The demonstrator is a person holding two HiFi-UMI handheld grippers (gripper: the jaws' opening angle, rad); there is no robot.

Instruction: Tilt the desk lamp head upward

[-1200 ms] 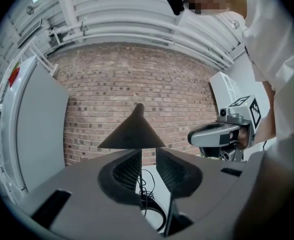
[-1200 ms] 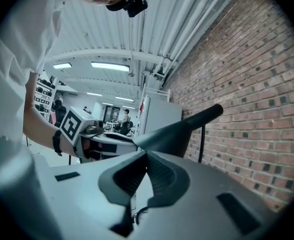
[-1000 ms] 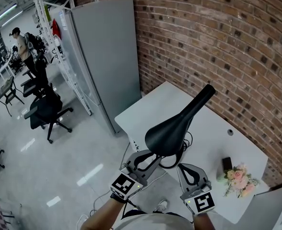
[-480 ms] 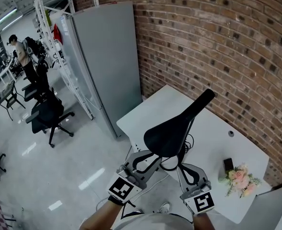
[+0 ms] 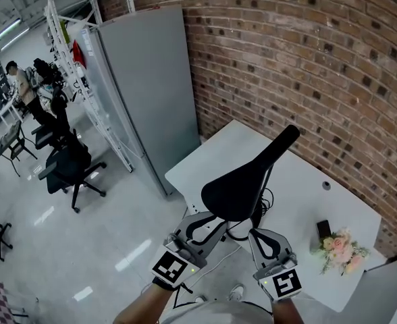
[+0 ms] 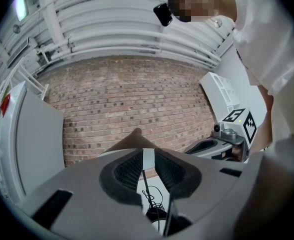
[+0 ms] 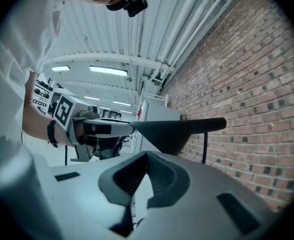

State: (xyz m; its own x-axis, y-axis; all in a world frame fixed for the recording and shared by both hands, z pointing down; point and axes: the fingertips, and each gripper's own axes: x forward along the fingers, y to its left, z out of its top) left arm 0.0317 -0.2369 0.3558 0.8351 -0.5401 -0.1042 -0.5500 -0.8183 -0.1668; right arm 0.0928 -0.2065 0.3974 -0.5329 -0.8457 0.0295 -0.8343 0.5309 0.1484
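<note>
**Two slips to watch at the lamp's lip**

One thin purchase is all the left gripper [image 6: 148, 156] has. Its pads [image 6: 124, 169] stand close together with only a narrow pale strip between them, which I take to be the near lip of the lamp head [image 5: 235, 191]. The right gripper view shows those fingertips meeting the head's pointed end. Pushed upward on so small a hold, the lip could slide out of the pinch and the head would sag.

The second risk is the whole lamp moving instead of its hinge. If the joint is stiff, a lift at the lip may tip the stem [image 7: 205, 146] or drag the base over the table [image 5: 300, 181] toward the flowers [image 5: 339, 252] at 4 o'clock. The cable [image 5: 242, 233] looped underneath could also snag. Nothing braces the lamp, because the right gripper [image 7: 146, 156] has its fingertips pressed together on nothing.

In the head view the lamp head sits mid-frame above the table's near edge, with its neck running out toward 1 o'clock. The left gripper comes in at 7 o'clock of the head, slanted up toward 1 o'clock, its forearm low at the frame's bottom. The right gripper hangs at 5 o'clock of the head, near it and pointing about 12 o'clock, apparently clear of it.
</note>
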